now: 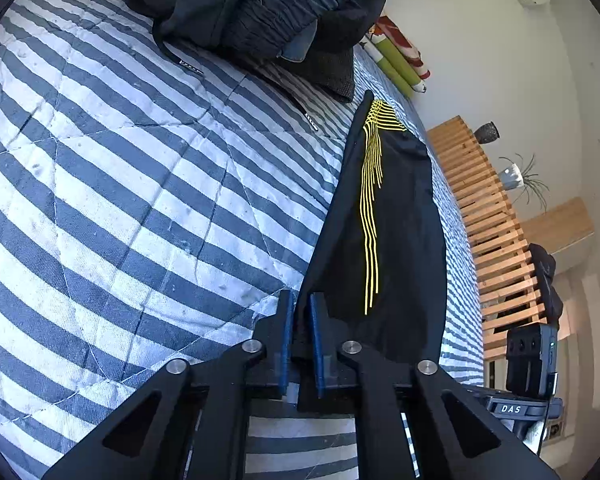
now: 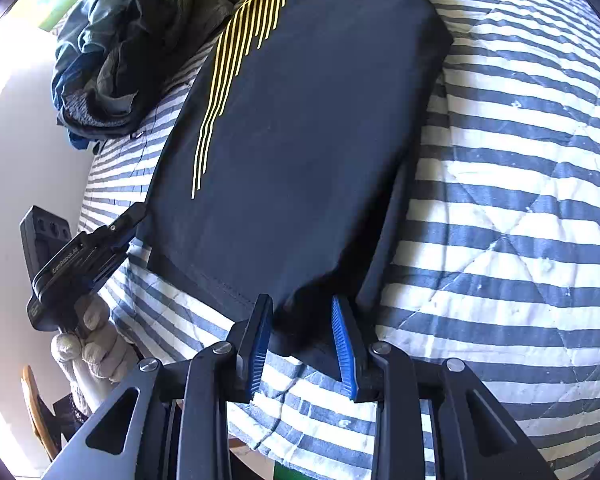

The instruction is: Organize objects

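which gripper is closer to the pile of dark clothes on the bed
Left. The left gripper pinches the black shirt's edge on the pile's side; the right gripper holds the hem corner farther away.

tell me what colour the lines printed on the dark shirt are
Yellow thin lines on the black fabric shirt, clearest in the right wrist view.

Striped quilted bed (image 1: 139,184): black yellow-lined shirt (image 1: 400,220) flat; dark clothes heap (image 1: 259,8) beyond.

bedspread (image 1: 139,184): blue-grey and white stripes. folded shirt (image 2: 300,140) on the bedspread: black, with thin yellow lines (image 2: 227,76). clothes pile (image 1: 259,12) beyond the shirt: dark grey and black. gripper pads (image 2: 342,344): blue.
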